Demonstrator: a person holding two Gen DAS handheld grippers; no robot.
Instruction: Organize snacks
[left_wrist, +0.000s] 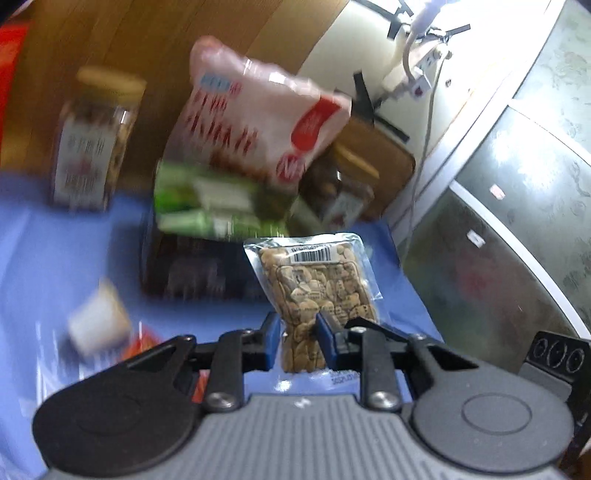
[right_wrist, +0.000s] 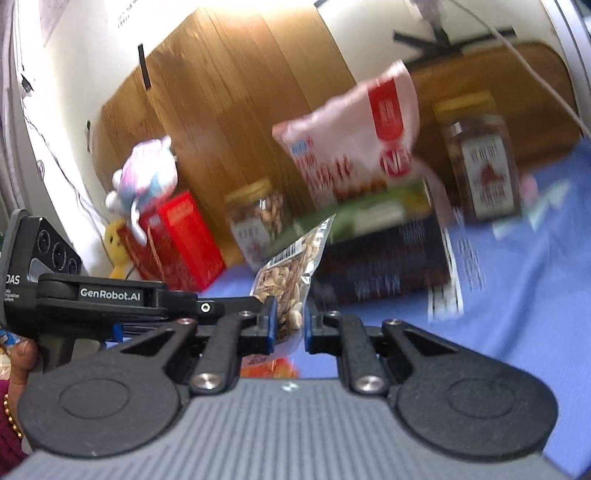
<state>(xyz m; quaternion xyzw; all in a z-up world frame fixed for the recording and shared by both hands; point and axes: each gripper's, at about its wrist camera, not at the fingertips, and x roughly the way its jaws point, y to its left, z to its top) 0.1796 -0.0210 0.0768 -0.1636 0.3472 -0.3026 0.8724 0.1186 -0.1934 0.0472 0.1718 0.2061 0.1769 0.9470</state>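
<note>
Left gripper (left_wrist: 298, 334) was clamped on the near end of a clear vacuum-sealed pouch of pale nuts (left_wrist: 314, 284), its blue pads pinching the packet from both sides. The pouch's long axis ran straight out along the fingers, barcode end farthest from the jaws, and it hung clear above the blue tablecloth (left_wrist: 55, 258).

Right gripper (right_wrist: 290, 325) stood with jaws slightly apart. In the right wrist view the same nut pouch (right_wrist: 291, 273) lay between and just ahead of its pads; whether either pad touched the film could not be told.

Ahead of the pouch sat a stack: dark printed box (left_wrist: 192, 269) on the cloth, green packet (left_wrist: 210, 206) on it, pink-and-red bag (left_wrist: 258, 125) leaning on top. Lidded clear jars of nuts (left_wrist: 96, 144) flanked the stack.

Judgement: the left gripper alone carried the pouch and was nearer the stack. The coming placement turns on the pouch pointing lengthwise at that stack, right of the dark box.
</note>
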